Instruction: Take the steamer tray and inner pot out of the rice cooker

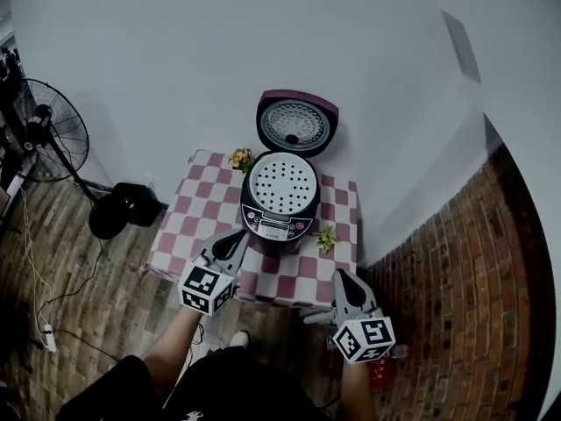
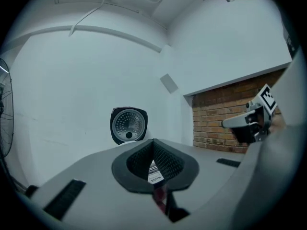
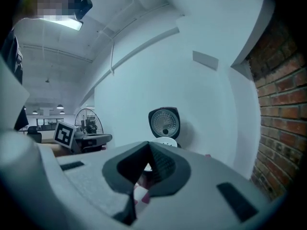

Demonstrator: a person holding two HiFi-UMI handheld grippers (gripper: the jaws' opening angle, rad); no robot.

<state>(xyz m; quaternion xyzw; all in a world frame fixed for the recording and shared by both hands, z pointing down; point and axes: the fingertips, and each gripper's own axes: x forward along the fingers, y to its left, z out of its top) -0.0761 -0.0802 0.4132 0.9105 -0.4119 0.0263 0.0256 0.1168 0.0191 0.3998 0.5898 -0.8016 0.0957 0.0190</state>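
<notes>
Hovering near desk (image 1: 187, 237) edge, left claw (image 1: 235, 242) closed empty, right claw (image 1: 344, 277) closed empty, cooker (image 1: 273, 227) lid up, tray (image 1: 280, 184) inside

The rice cooker (image 1: 273, 228) is black and plum, its steamer tray (image 1: 280, 184) white, dotted with holes. The tabletop (image 1: 188, 226) wears pink-and-white checks; at three o'clock from it the brick wall (image 1: 456, 261) is red-brown.

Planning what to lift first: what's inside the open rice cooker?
A white perforated steamer tray fills the opening of the rice cooker. Whatever sits beneath the tray is covered and cannot be seen.
</notes>
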